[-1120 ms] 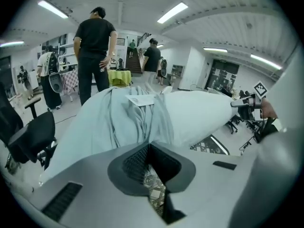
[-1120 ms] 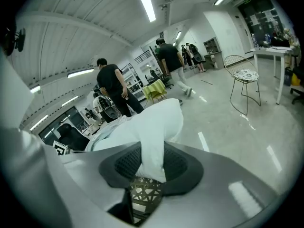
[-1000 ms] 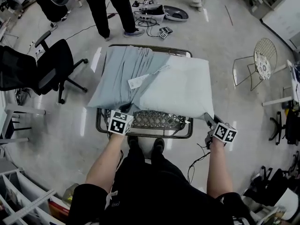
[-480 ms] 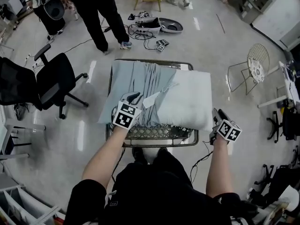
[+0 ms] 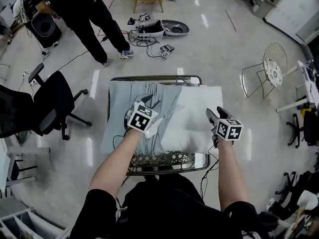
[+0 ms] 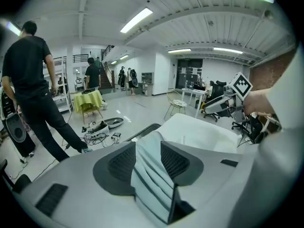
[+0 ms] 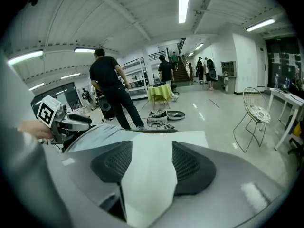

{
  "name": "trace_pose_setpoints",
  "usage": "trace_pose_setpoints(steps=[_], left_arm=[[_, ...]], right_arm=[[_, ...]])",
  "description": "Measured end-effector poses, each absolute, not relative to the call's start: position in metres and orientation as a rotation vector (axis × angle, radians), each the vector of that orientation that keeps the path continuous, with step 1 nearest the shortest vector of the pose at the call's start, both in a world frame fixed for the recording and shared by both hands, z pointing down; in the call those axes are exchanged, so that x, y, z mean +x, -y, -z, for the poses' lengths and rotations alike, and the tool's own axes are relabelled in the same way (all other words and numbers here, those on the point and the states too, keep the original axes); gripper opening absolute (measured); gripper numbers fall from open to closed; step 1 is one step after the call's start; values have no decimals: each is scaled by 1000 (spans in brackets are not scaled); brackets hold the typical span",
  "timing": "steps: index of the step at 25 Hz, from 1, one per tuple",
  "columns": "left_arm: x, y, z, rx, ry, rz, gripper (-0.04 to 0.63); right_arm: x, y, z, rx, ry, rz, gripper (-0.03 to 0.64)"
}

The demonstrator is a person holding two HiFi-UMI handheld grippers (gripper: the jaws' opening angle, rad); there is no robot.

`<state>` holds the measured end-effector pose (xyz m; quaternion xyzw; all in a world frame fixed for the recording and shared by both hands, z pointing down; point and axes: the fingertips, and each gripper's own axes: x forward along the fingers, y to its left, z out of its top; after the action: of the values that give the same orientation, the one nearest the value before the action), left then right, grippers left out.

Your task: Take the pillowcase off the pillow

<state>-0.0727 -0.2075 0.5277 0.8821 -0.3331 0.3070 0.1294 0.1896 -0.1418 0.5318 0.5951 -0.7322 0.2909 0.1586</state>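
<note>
A wire cart [image 5: 154, 78] carries the white pillow [image 5: 192, 118], its right half bare; the blue-grey pillowcase [image 5: 119, 113] bunches over its left half. The left tool [image 6: 149, 151] has just been spreading its jaws astride pillowcase folds, the right tool [image 7: 151, 151] astride bare pillow.

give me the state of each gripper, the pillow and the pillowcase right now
left gripper, open, jaws just been opening, pillowcase folds between them
right gripper, open, jaws just been opening, bare pillow between them
pillowcase, partly off, bunched over pillow's left half
pillow, right half bare, lying on the cart
</note>
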Motion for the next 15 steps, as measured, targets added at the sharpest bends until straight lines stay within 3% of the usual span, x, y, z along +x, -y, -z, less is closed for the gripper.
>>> trace_pose_setpoints(steps=[5, 11, 15], left_arm=[[-31, 268, -564, 2531, 911, -1022, 172], [-19, 304, -639, 2393, 855, -1265, 215], [-25, 312, -658, 2336, 852, -1389, 212]], right_arm=[[229, 214, -581, 1614, 2028, -877, 335], [272, 247, -661, 1548, 1886, -1041, 466], [263, 254, -681, 1461, 1955, -1186, 460]])
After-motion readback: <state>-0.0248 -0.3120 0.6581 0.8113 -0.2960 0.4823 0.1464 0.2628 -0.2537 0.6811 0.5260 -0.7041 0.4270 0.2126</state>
